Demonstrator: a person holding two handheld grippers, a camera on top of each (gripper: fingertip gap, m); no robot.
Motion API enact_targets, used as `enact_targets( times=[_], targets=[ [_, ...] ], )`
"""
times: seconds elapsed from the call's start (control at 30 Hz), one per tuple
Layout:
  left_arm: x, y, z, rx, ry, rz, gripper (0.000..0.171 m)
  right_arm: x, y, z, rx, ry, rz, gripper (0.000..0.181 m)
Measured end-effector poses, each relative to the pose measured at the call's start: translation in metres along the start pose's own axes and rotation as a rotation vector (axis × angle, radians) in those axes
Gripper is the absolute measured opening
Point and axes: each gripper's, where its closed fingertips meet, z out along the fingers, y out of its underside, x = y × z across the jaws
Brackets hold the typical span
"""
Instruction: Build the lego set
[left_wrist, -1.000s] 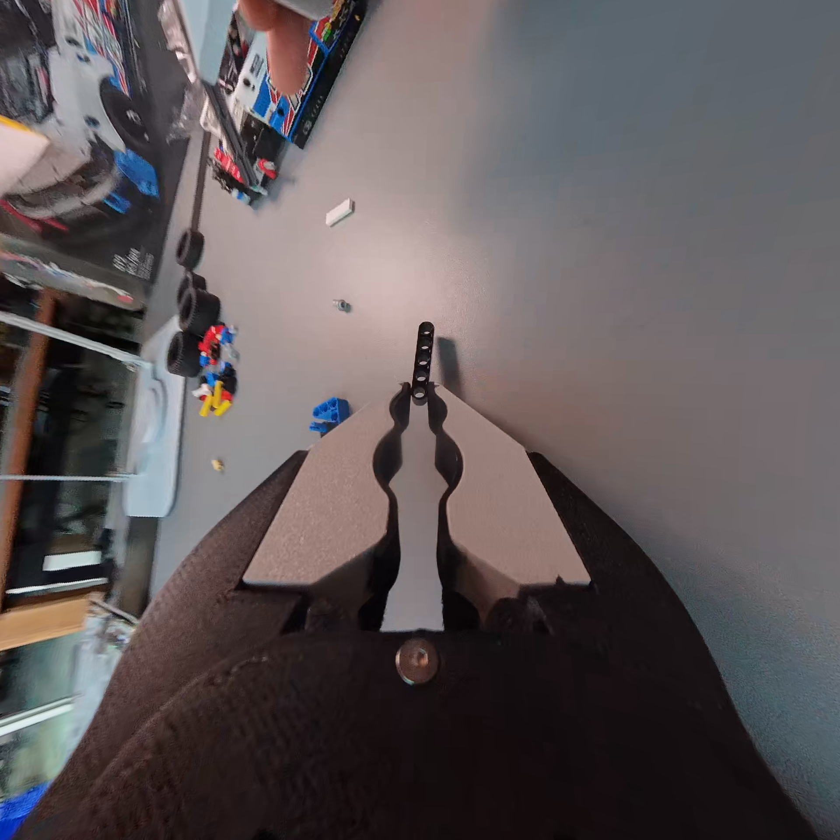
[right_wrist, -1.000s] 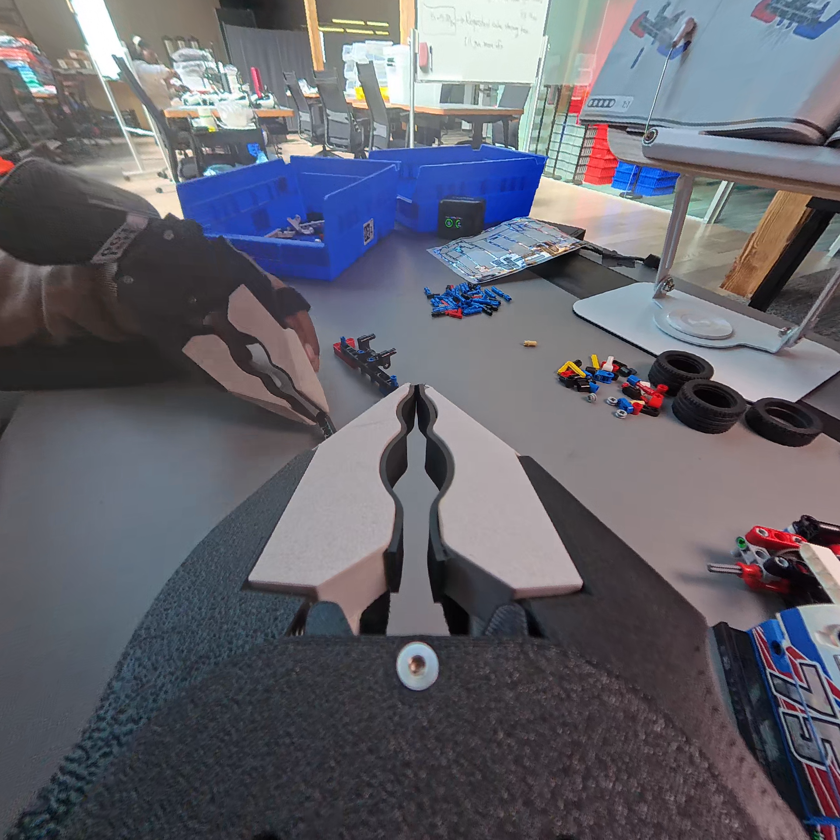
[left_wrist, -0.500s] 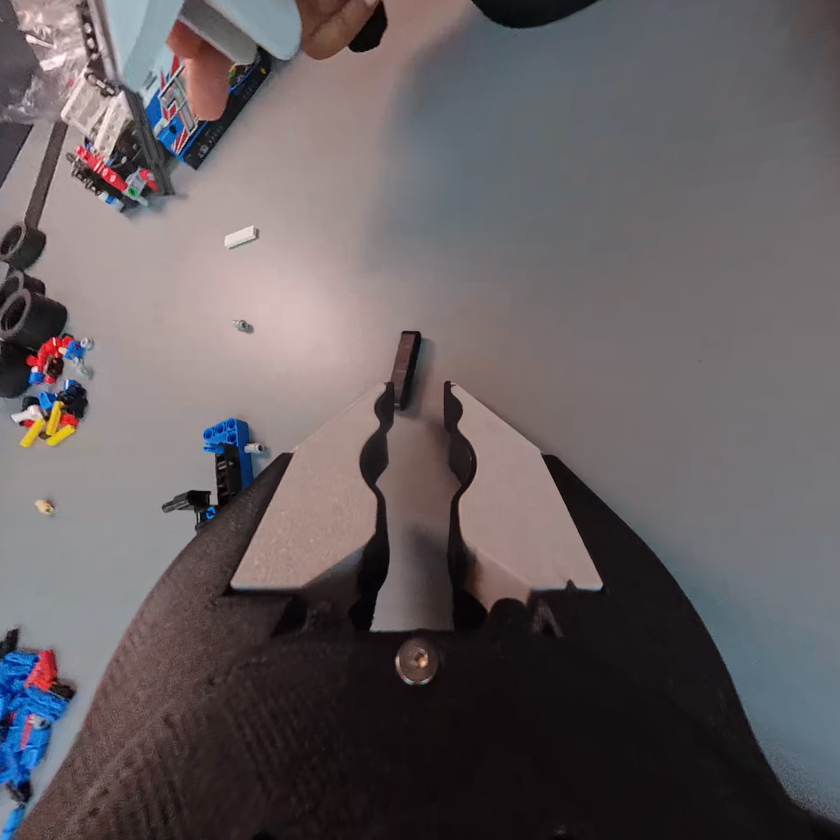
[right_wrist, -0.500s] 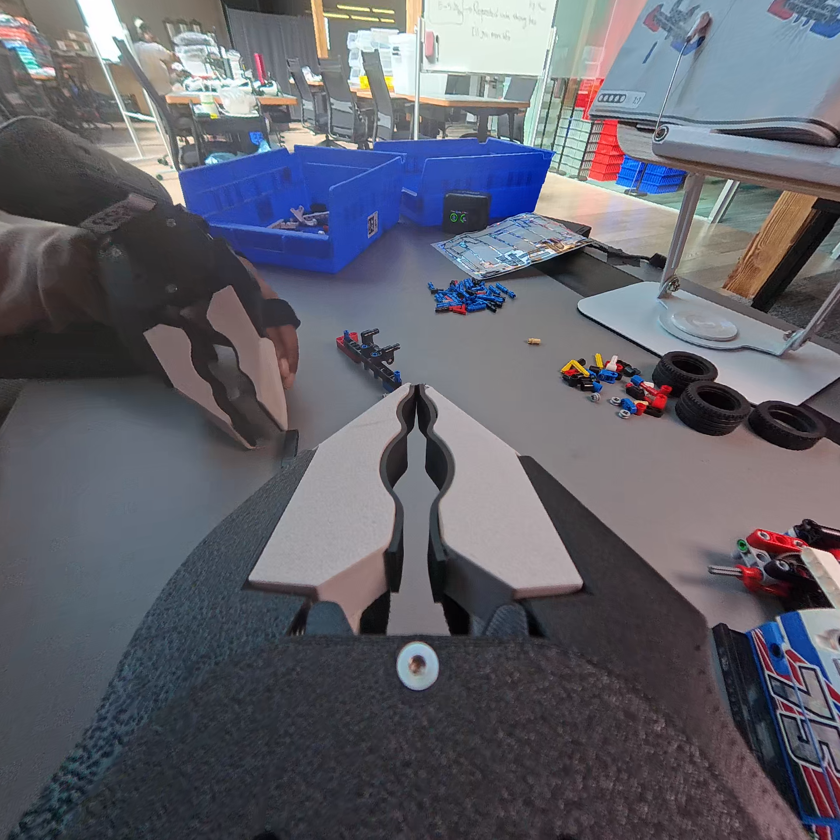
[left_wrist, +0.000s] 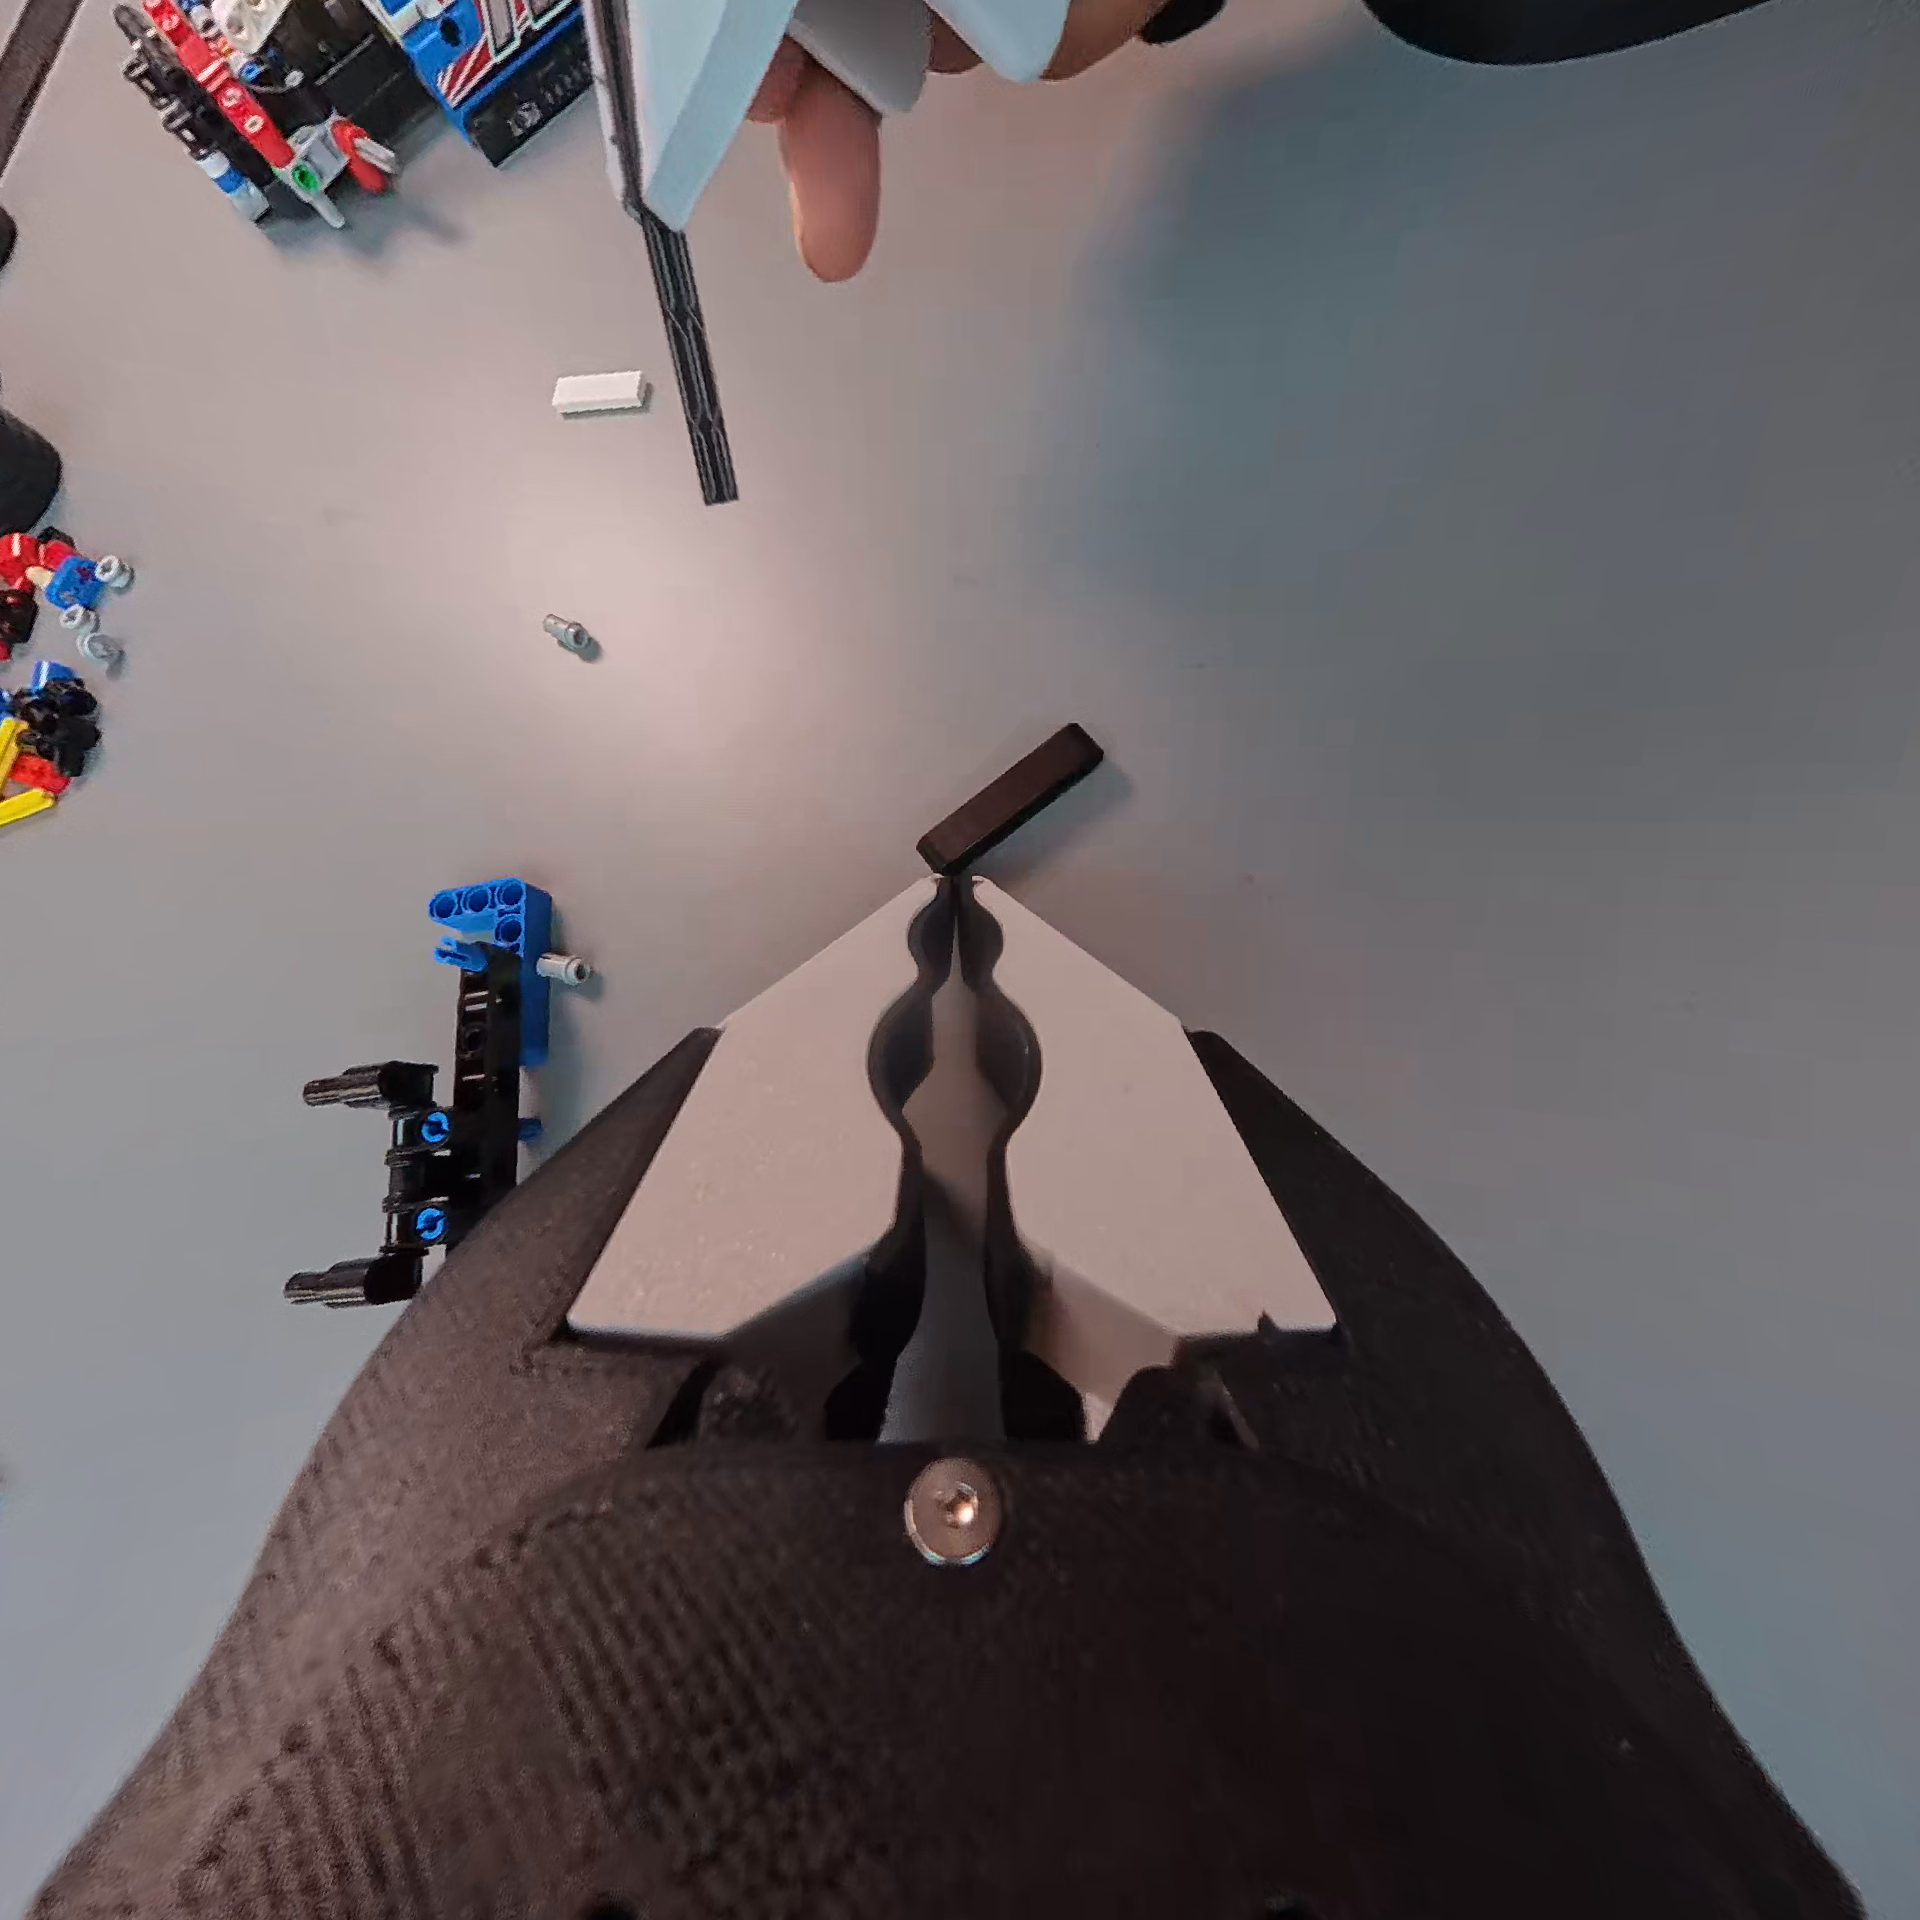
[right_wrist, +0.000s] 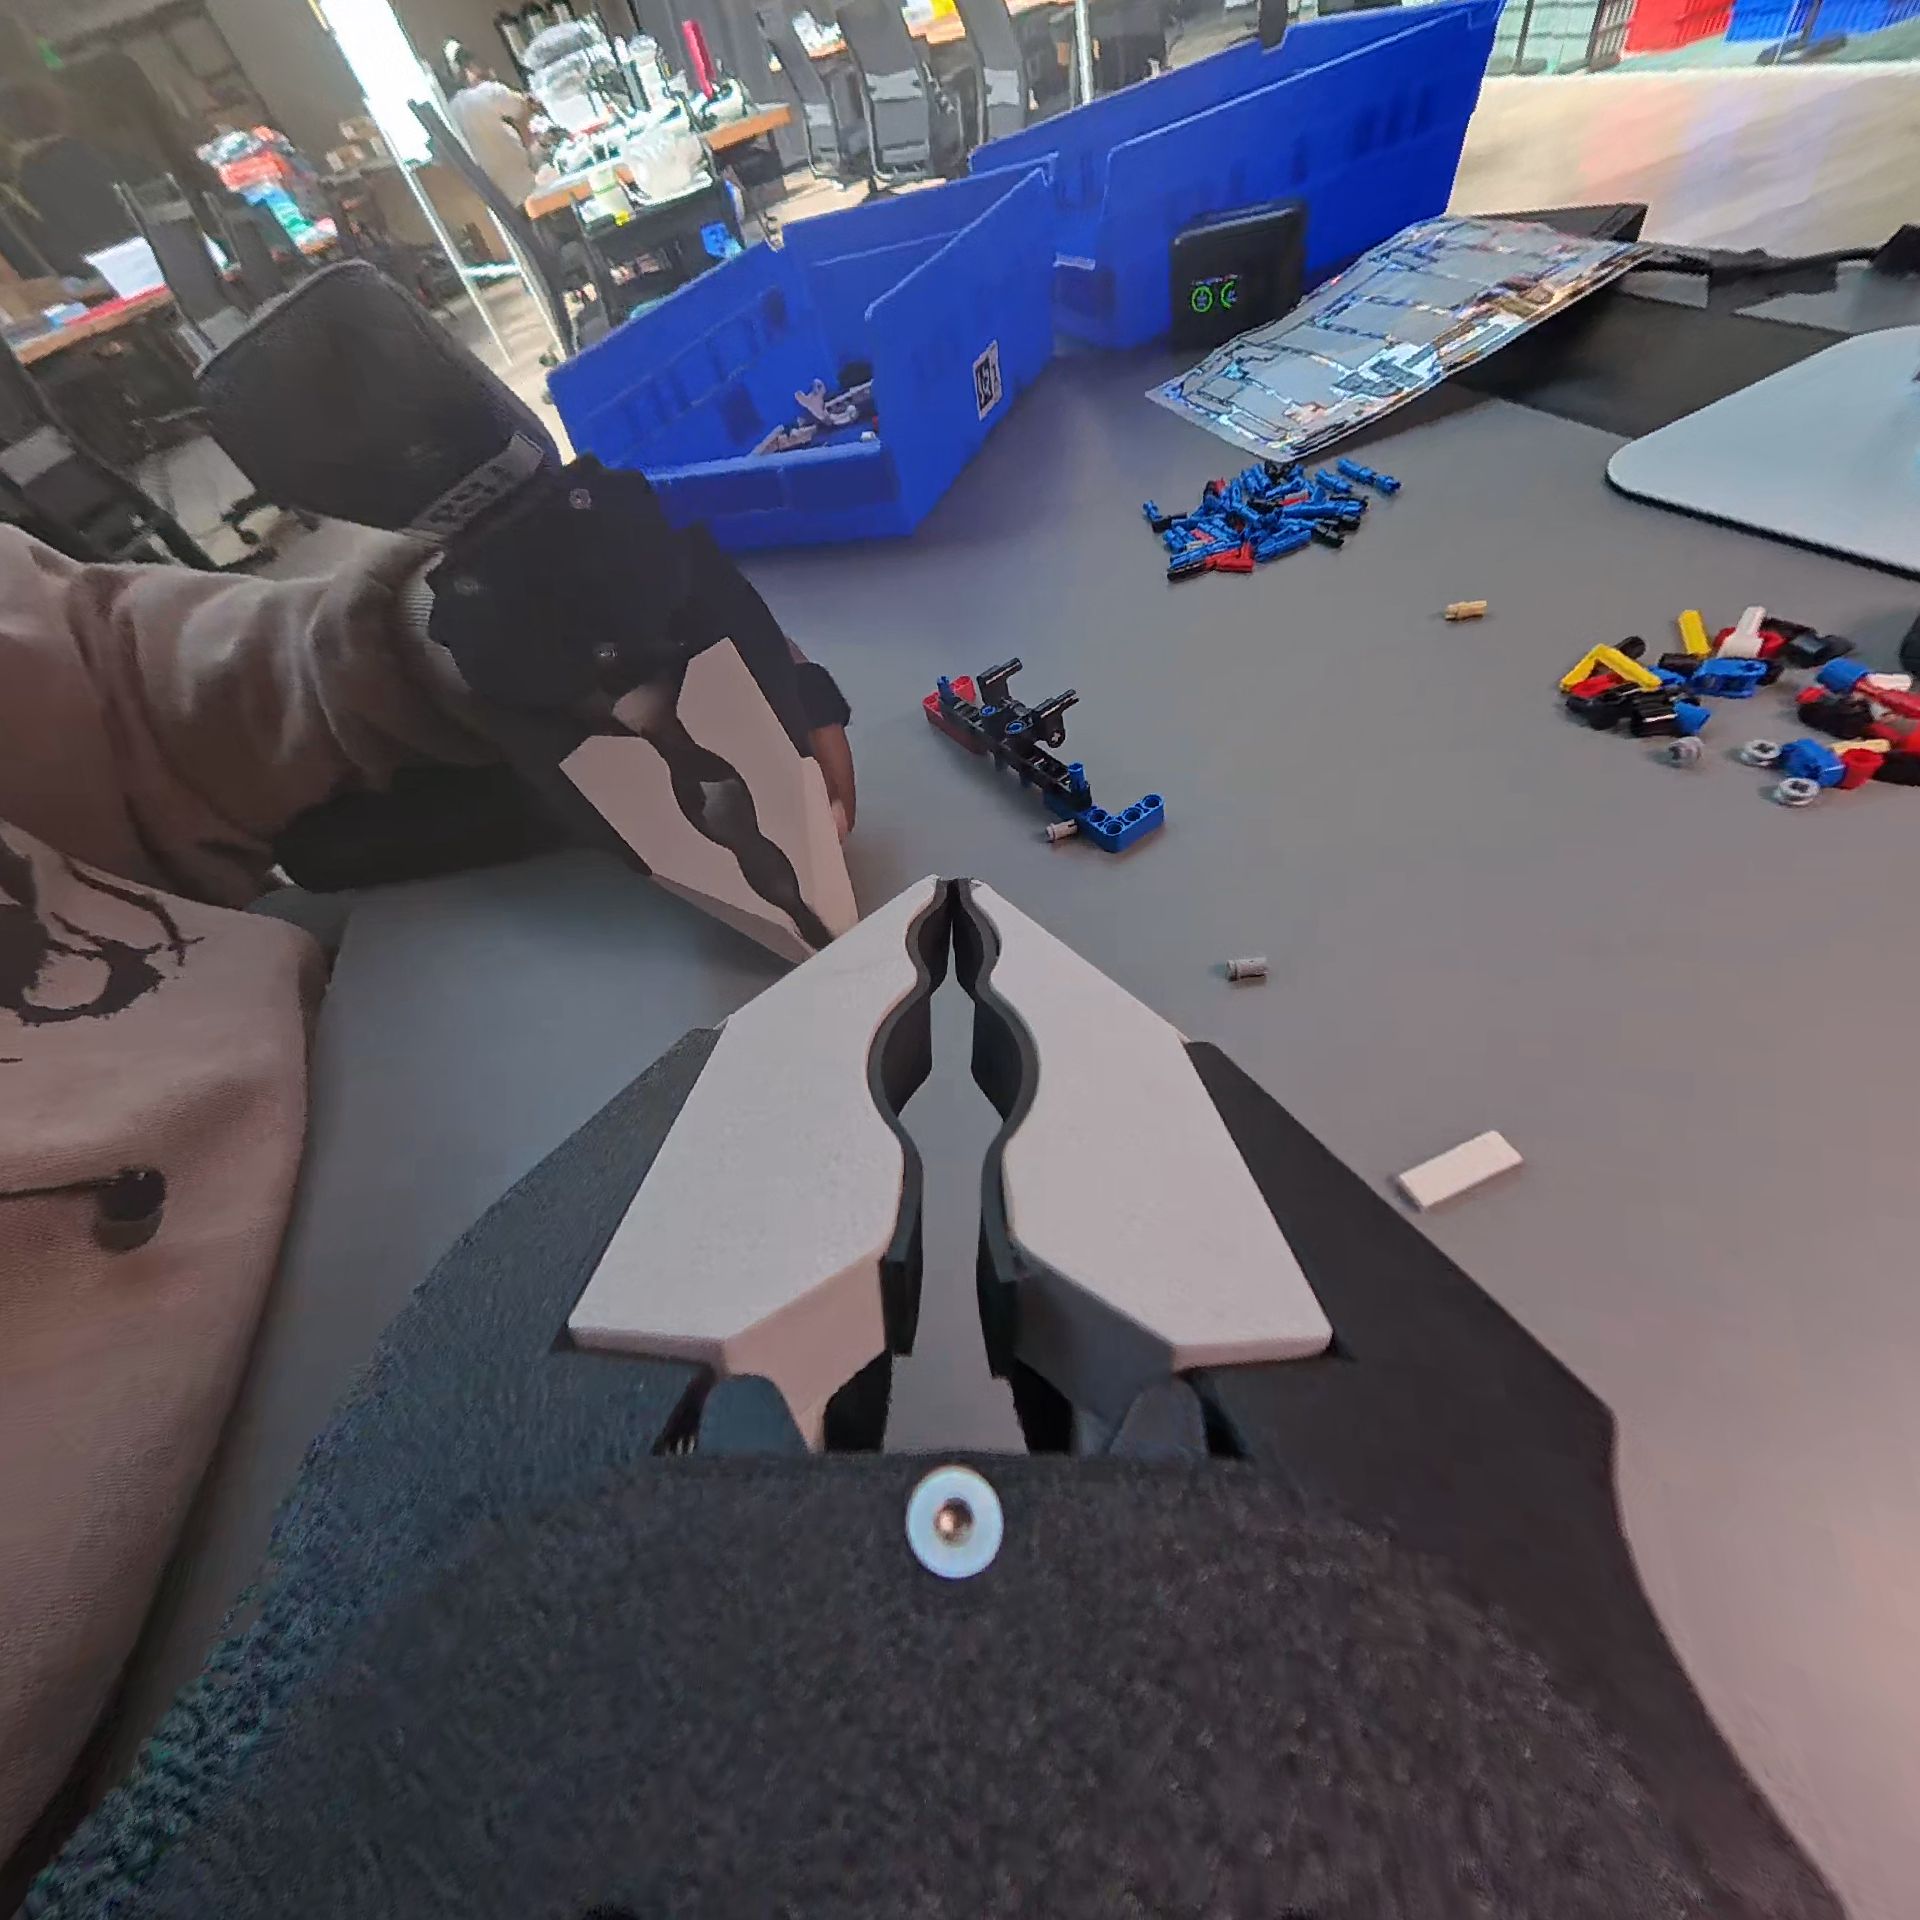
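Note:
A short black Technic beam (left_wrist: 1008, 798) lies flat on the grey table, slanting up to the right. My left gripper (left_wrist: 951, 883) is shut, and its tips rest right at the beam's near end without holding it. It also shows in the right wrist view (right_wrist: 821, 925), tips down on the table. My right gripper (right_wrist: 951, 883) is shut and empty, hovering close beside the left one. It also shows edge-on at the top of the left wrist view (left_wrist: 707, 457). A blue-and-black Technic subassembly (left_wrist: 478, 1049) lies to the left and shows in the right wrist view too (right_wrist: 1039, 758).
A white tile (left_wrist: 601, 395) and a grey pin (left_wrist: 566, 631) lie loose. The part-built car (left_wrist: 312, 104) is at top left. Mixed small parts (right_wrist: 1745, 696), blue pins (right_wrist: 1262, 514), blue bins (right_wrist: 935, 416), a sheet (right_wrist: 1392, 332) and a stand base (right_wrist: 1787, 457) lie farther off. The left gripper's tips are roughly 10 cm from the right gripper's. From the right gripper's tips to the grey pin (left_wrist: 566, 631) is close to 10 cm. It is also in sight in the right wrist view (right_wrist: 1254, 974).
My left gripper opened, let go of the black beam, then shut again. The beam now lies turned to the right. My right gripper has moved in close to the left one.

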Motion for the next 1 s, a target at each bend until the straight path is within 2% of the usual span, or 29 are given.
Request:
enact_targets(
  times=[0.13,0.3,0.4,0.5,0.6,0.7,0.87,1.0],
  targets=[
    [0.003,-0.006,0.004,-0.021,-0.042,-0.026,0.000,0.000,0.001,0.002,0.006,-0.033,0.174,0.000],
    [0.004,-0.014,0.001,0.053,0.052,0.017,0.036,-0.002,-0.004,-0.001,0.051,-0.067,0.290,0.000],
    [0.006,-0.013,0.006,0.057,0.185,0.055,0.050,0.000,-0.005,-0.002,0.067,-0.077,0.328,0.000],
    [0.009,-0.013,0.010,0.063,0.281,0.039,0.045,0.003,-0.004,-0.003,0.074,-0.081,0.360,0.000],
    [0.011,-0.009,0.006,0.028,0.290,0.042,0.026,0.004,-0.002,-0.005,0.074,-0.070,0.372,0.000],
    [0.013,-0.005,0.002,0.021,0.259,0.025,0.016,0.002,0.000,-0.006,0.074,-0.074,0.389,0.000],
    [0.025,-0.004,-0.006,0.033,0.248,-0.011,0.013,-0.008,0.004,-0.003,0.068,-0.103,0.459,0.000],
    [0.021,-0.003,-0.003,0.020,0.180,-0.019,0.015,-0.015,0.006,-0.003,0.082,-0.121,0.540,0.000]
  ],
)
